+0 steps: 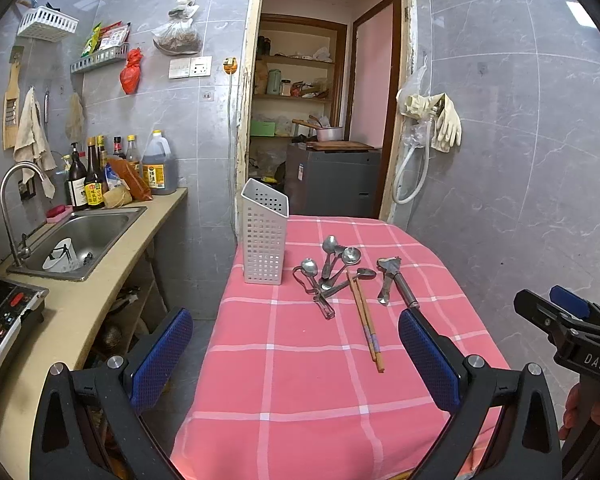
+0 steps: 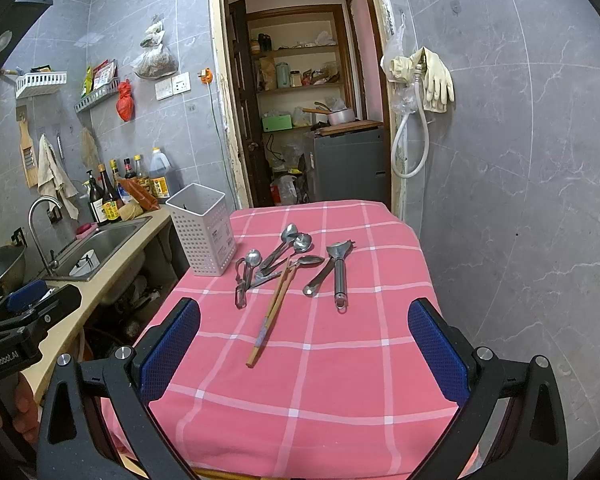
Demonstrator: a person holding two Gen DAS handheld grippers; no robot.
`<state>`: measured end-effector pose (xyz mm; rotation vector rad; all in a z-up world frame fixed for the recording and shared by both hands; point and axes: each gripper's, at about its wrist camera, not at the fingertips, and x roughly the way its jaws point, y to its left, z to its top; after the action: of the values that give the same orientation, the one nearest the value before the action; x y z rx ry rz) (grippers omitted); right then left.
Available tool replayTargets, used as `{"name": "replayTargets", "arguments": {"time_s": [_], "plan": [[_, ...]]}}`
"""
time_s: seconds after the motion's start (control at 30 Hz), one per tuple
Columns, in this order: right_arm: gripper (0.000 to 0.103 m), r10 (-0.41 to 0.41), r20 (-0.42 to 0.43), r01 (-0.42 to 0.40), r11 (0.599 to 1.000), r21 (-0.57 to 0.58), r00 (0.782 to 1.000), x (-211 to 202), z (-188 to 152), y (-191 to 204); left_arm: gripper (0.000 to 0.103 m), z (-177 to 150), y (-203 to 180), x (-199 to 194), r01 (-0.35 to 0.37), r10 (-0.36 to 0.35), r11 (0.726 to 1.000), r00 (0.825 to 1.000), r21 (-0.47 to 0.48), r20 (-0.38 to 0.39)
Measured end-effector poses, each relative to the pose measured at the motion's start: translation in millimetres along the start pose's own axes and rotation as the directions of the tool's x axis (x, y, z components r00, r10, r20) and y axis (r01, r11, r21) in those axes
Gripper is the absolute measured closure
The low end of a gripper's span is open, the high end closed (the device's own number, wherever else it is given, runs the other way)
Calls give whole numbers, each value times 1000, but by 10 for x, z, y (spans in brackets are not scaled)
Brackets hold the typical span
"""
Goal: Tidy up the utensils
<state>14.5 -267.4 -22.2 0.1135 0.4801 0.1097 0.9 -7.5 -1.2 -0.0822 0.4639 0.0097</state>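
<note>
Steel spoons point(image 2: 292, 246) and chopsticks point(image 2: 270, 314) lie mid-table beside a white caddy point(image 2: 202, 232), both grippers point(image 1: 296, 354) point(image 2: 304, 344) wide open, empty; only the right view shows inside the caddy.

Grey marbled tile walls point(image 1: 520, 120); open doorway point(image 1: 324, 80) onto pantry shelves point(image 2: 296, 88); beige counter point(image 1: 100, 280) with steel sink point(image 1: 88, 236); pink-checked desk point(image 1: 320, 360).

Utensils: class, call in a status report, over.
Left gripper open, empty. Right gripper open, empty. Spoons, chopsticks, peeler loose on cloth; caddy upright beside them. Path unobstructed.
</note>
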Motion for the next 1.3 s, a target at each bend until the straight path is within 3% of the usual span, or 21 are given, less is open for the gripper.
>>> {"name": "replayTargets", "arguments": {"time_s": [1.3], "plan": [[1, 0, 1, 0, 1000, 0, 1000, 24, -4, 27, 0, 2, 18, -6, 3, -3, 1000, 1000, -4, 0]]}}
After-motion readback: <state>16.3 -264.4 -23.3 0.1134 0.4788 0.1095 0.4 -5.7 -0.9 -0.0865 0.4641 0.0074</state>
